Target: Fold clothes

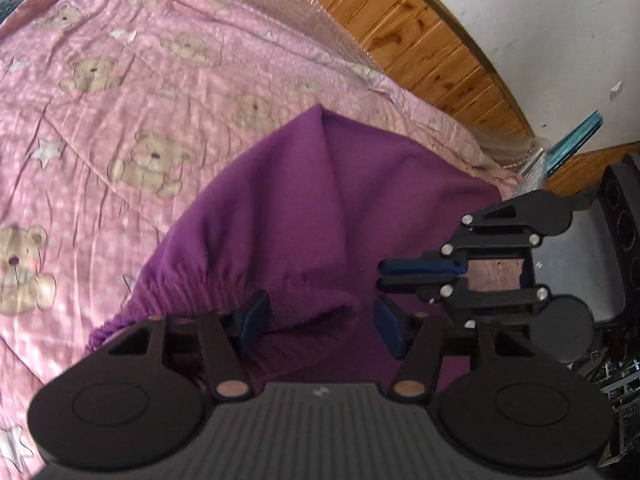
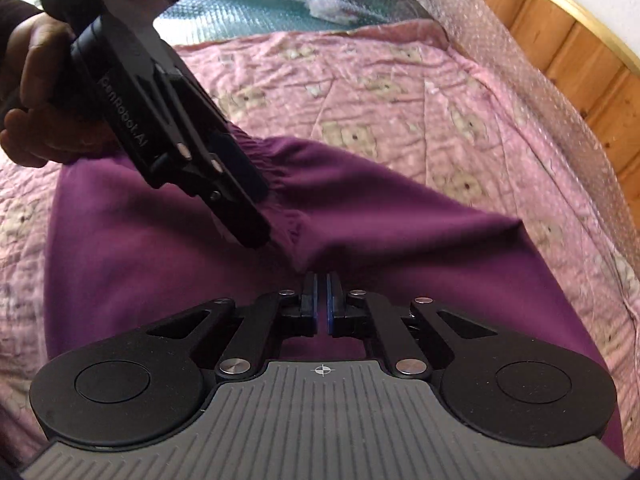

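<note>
A purple garment (image 1: 312, 200) with a gathered elastic waistband lies on the pink teddy-bear quilt (image 1: 120, 100); it also shows in the right wrist view (image 2: 160, 264). My left gripper (image 1: 320, 320) is open, its blue pads (image 1: 256, 316) apart just over the waistband fold. My right gripper (image 2: 322, 296) is shut on a pinch of the purple fabric at the waistband. The right gripper shows at the right of the left wrist view (image 1: 420, 276), jaws together. The left gripper (image 2: 248, 216) shows in the right wrist view, held by a hand, tips down at the waistband.
The quilt (image 2: 400, 92) covers a bed. Bubble wrap (image 1: 280, 4) lies along its far edge by a wooden wall panel (image 1: 420, 40). Dark equipment (image 1: 624, 232) stands at the far right. A teal bubble-wrapped surface (image 2: 248, 12) lies beyond the quilt.
</note>
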A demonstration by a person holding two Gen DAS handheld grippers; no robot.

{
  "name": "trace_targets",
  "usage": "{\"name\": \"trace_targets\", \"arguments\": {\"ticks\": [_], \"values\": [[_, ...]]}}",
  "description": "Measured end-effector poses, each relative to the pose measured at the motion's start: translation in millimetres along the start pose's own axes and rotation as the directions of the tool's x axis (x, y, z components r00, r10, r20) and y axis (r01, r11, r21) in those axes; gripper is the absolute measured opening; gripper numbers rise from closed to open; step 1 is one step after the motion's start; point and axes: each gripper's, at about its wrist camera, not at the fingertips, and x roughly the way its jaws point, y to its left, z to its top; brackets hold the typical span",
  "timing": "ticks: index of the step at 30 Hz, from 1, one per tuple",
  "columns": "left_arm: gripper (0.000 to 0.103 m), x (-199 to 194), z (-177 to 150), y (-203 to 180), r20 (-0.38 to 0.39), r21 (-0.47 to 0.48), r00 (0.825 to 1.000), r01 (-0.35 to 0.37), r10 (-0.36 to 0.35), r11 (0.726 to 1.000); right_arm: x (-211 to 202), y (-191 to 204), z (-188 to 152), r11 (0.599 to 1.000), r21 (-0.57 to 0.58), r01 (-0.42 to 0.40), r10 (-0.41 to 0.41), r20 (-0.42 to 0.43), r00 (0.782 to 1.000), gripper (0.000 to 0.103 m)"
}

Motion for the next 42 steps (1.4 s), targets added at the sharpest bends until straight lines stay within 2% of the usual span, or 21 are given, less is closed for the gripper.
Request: {"name": "trace_targets", "arguments": {"ticks": [3,6,8,9,13,14,15,19,21,22,23,25,30,33,35,37,38,39,40,41,42], "values": [[0.055,-4.1,-8.5,-4.2,0.038,-0.024,0.998,-0.056,0.057,0.998,-9.4,-9.5,-10.6,0.999,0.045,0.030,-0.029,-0.027,0.999,0.011],[0.059,-9.7,-17.3,-7.4,0.076,-0.058,0.996,-0.038,0.042,0.998,-29.6,-21.0,12.3,0.995,0.091,0.051,-0.056,0.051,0.997,0.023],[0.059,-7.6,-25.3,-8.6,0.069,-0.075,0.997,-0.041,0.046,0.996,-36.2,-18.9,33.4,0.996,0.082,0.017,-0.026,0.109,0.994,0.043],[0.059,-6.9,-29.2,-8.9,0.066,-0.083,0.996,-0.048,0.054,0.995,-31.2,-13.0,43.6,0.998,0.052,-0.017,0.011,0.106,0.994,0.047],[0.059,-13.4,-44.0,0.0,0.083,-0.135,0.994,-0.066,0.077,0.989,9.7,17.7,67.8,0.989,-0.080,-0.124,0.125,0.014,0.992,0.047],[0.059,-15.7,-45.3,1.2,0.080,-0.134,0.993,-0.081,0.092,0.988,22.0,26.0,68.7,0.985,-0.109,-0.135,0.134,-0.023,0.991,0.038],[0.059,-18.1,-47.8,1.8,0.077,-0.118,0.991,-0.099,0.108,0.988,32.9,30.5,68.9,0.982,-0.125,-0.141,0.134,-0.062,0.989,0.036],[0.059,-33.4,-44.8,5.7,0.099,-0.069,0.985,-0.133,0.140,0.989,53.2,36.8,59.2,0.979,-0.172,-0.106,0.076,-0.173,0.982,0.034],[0.060,-39.2,-37.8,3.9,0.117,-0.026,0.982,-0.143,0.145,0.989,49.9,32.4,56.9,0.983,-0.174,-0.058,0.030,-0.162,0.986,0.027],[0.062,-39.6,-32.9,2.7,0.124,-0.001,0.981,-0.147,0.146,0.989,47.5,29.7,56.5,0.985,-0.169,-0.036,0.010,-0.153,0.988,0.018],[0.065,-38.7,-27.5,1.1,0.129,0.023,0.982,-0.145,0.141,0.989,42.2,25.1,59.1,0.990,-0.143,-0.018,-0.001,-0.131,0.991,0.010],[0.070,-34.0,-16.8,-2.4,0.122,0.064,0.986,-0.124,0.116,0.990,31.5,17.4,65.9,0.994,-0.105,0.022,-0.030,-0.078,0.996,0.009],[0.067,-5.0,22.5,-7.8,0.087,0.092,0.996,-0.040,0.032,0.995,11.2,-3.6,76.7,0.998,-0.014,0.055,-0.054,0.018,0.998,0.006],[0.055,5.4,47.1,3.1,0.053,0.055,0.998,0.020,-0.023,0.998,-9.8,-32.8,71.7,0.982,0.154,0.108,-0.122,0.087,0.989,0.012],[0.056,7.8,63.5,17.7,0.044,-0.017,0.996,0.079,-0.078,0.997,-23.7,-55.6,62.1,0.947,0.271,0.172,-0.206,0.102,0.973,0.020],[0.061,9.3,80.1,33.7,0.053,-0.103,0.994,0.097,-0.092,0.990,-26.9,-77.5,42.4,0.901,0.377,0.212,-0.254,0.065,0.965,0.033],[0.059,9.3,88.2,41.7,0.067,-0.143,0.994,0.096,-0.087,0.985,-21.2,-85.7,30.1,0.884,0.402,0.240,-0.270,0.020,0.963,0.036],[0.049,6.0,95.4,49.8,0.103,-0.173,0.993,0.081,-0.064,0.981,-15.0,-93.2,17.5,0.866,0.421,0.271,-0.286,-0.028,0.958,0.037],[0.004,-3.5,100.6,59.7,0.160,-0.204,0.987,0.042,-0.009,0.978,-6.5,-98.5,3.3,0.851,0.422,0.313,-0.307,-0.084,0.948,0.039],[0.004,-21.5,100.0,73.2,0.242,-0.259,0.968,0.003,0.062,0.966,2.1,-103.9,-12.4,0.836,0.423,0.348,-0.317,-0.144,0.937,0.039],[0.004,-39.5,99.4,86.8,0.317,-0.316,0.939,-0.030,0.136,0.948,8.9,-109.5,-29.7,0.821,0.432,0.374,-0.317,-0.201,0.927,0.040]]}}
